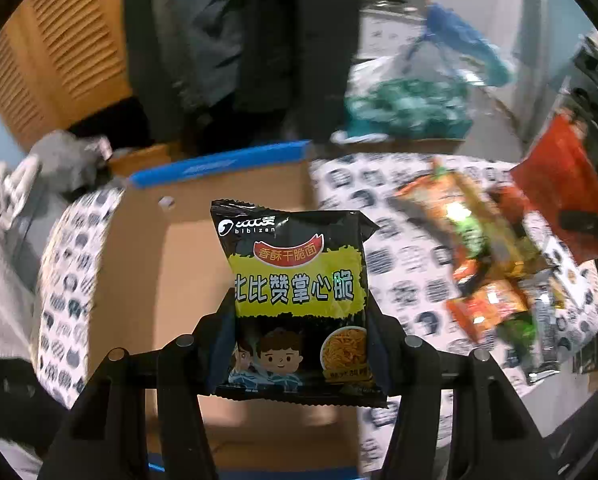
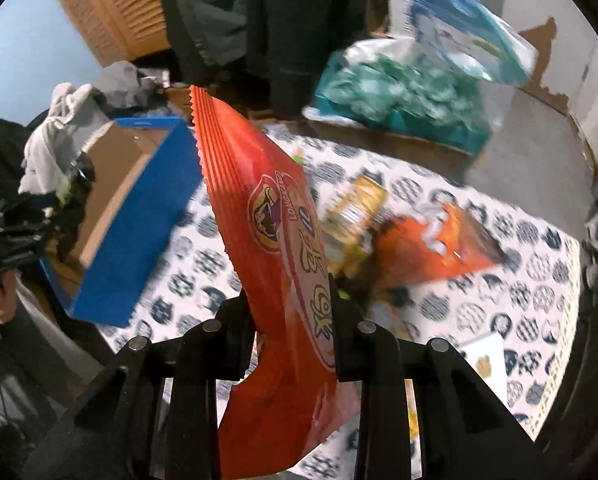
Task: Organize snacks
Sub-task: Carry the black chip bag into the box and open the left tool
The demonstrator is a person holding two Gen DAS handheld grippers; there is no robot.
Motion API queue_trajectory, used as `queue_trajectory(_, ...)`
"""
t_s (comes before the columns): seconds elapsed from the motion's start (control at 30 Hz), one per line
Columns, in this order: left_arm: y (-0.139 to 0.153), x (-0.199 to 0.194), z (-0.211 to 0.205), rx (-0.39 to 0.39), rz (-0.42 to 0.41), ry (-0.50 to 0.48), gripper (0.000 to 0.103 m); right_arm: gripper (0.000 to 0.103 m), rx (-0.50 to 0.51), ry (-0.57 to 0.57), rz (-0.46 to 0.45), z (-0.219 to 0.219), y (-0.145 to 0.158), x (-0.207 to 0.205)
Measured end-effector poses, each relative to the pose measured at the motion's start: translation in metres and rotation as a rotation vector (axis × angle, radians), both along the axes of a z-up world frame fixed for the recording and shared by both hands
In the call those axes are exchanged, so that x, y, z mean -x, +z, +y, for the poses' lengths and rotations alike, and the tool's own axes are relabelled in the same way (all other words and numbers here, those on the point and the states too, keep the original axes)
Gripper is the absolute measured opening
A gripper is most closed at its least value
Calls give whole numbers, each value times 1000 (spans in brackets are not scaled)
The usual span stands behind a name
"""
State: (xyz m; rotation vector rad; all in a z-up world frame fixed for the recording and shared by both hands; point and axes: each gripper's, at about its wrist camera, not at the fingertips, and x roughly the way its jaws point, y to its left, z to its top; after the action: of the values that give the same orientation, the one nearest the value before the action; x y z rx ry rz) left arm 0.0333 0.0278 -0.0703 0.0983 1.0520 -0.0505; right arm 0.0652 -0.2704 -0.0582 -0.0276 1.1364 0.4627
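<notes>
Here, in the left wrist view, the left gripper [image 1: 301, 312] is grasping a black-and-yellow noodle snack packet [image 1: 295, 296], its two fingers pressing the packet's side edges while the glossy, crinkled film is standing upright between them. Directly beyond and below the jaws, an open cardboard box [image 1: 171, 264] with a blue rim is showing bare brown floor, with free room inside it. To the right of the jaws, a patterned tablecloth [image 1: 403, 256] is carrying a loose pile of snack packets [image 1: 487, 264], orange, green and silver, blurred. Farther right, at the frame's edge, a red packet [image 1: 563, 192] is hanging above the cloth.

In the right wrist view, the right gripper [image 2: 295, 316] is clenching that long red packet [image 2: 267, 240], pinched flat between the fingers; it is slanting up and to the left from the jaws, its top seam serrated and ribbed. Left of the jaws, the box [image 2: 139, 216] is sitting with its smooth blue wall facing the camera. Right of and beyond the jaws, the pile [image 2: 411, 240] is lying on the cloth [image 2: 531, 292], with open cloth between box and pile.
</notes>
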Motion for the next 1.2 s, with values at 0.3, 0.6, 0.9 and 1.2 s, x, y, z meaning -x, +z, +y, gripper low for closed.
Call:
queue_trajectory(0.3, -41, -4, 77, -42, 92, 149, 58, 28, -21, 105, 14, 75, 6, -17)
queue_trajectory(0.6, -84, -9, 110, -29, 235, 210, 58, 28, -27, 193, 40, 126, 2, -18)
queue_trajectory(0.9, -101, -7, 113, -30, 315, 227, 58, 28, -28, 209, 49, 141, 2, -19)
queue_trajectory(1.2, -94, -7, 104, -31, 308, 221, 75, 28, -40, 232, 62, 170, 1, -18)
